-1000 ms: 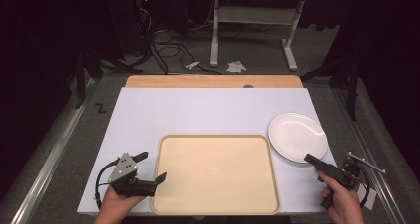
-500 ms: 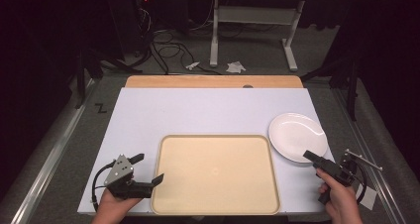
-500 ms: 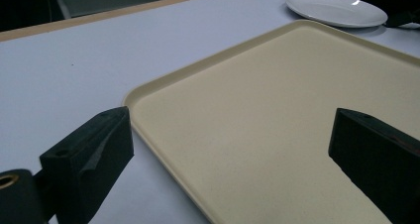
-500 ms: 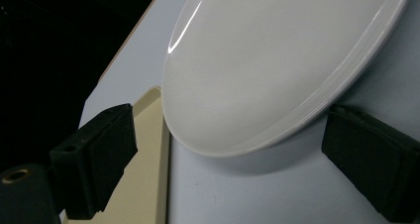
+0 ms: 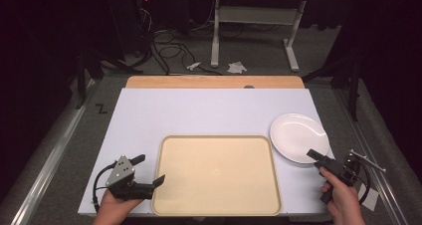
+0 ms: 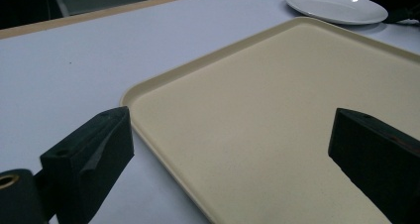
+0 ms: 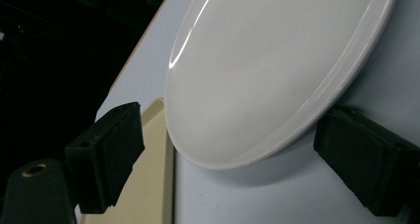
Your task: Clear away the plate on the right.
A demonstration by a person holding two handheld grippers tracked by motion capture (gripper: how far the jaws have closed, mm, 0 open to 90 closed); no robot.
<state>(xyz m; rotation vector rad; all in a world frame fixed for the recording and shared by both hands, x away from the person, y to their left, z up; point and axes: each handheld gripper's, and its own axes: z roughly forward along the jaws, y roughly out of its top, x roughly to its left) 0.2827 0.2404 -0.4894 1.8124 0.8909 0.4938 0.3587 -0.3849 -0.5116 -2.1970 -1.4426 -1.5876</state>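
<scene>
The white plate [image 5: 298,137] lies flat on the worktop [image 5: 209,110] near its right edge, just right of the beige tray [image 5: 216,172] and clear of its rim. The right tongs [image 5: 314,155] sit at the plate's near edge. In the right gripper view the plate [image 7: 267,70] lies between the two black jaws, its rim close to the right-hand jaw, with a strip of the tray [image 7: 153,184] showing at the lower left. These jaws have just been closing a little, yet they are wide and the pads do not press on the plate. Compared with a second ago, the right tongs have edged slightly nearer the plate's rim; the plate itself has not shifted.

The left tongs [image 5: 149,170] rest at the tray's left edge, held by the person's left hand [image 5: 117,205] at the front of the worktop. In the left gripper view their jaws gape wide, straddling the tray's rim [image 6: 163,130] without gripping it, one jaw over the worktop [image 6: 74,60] and the other over the tray. They lie much as they did in the earlier frames, and the tray has stayed where it was.
</scene>
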